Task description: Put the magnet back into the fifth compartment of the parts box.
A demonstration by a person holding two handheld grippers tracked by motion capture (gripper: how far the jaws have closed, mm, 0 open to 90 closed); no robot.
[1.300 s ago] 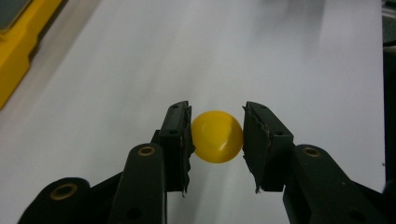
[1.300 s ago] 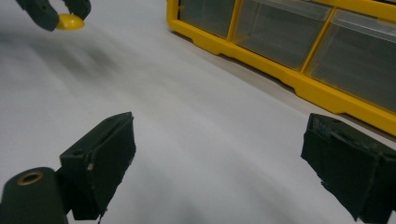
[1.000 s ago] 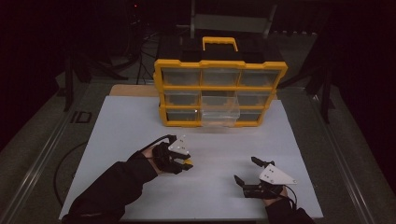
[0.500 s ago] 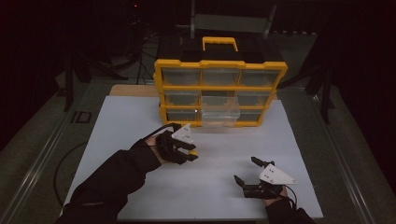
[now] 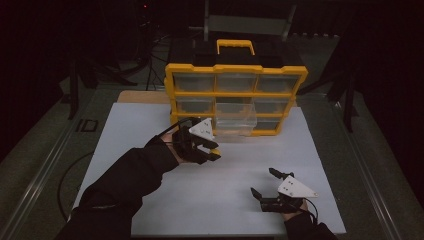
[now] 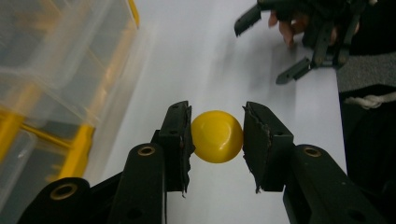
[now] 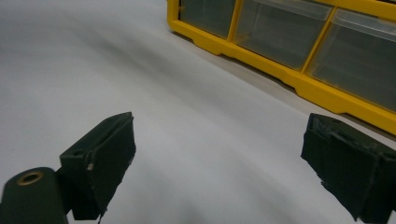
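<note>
Left gripper view: left gripper (image 6: 217, 135) clamps a small round yellow ball (image 6: 217, 136), probably plastic; right gripper (image 5: 265, 186) jaws stand wide, empty, over white tabletop (image 5: 150, 125).

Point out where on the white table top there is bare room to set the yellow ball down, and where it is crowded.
Bare patches: the white table top left of the left gripper, and the strip between that gripper, shut on the yellow ball, and the open right gripper. Crowded: in front of the yellow drawer cabinet, where a clear drawer sticks out.
</note>
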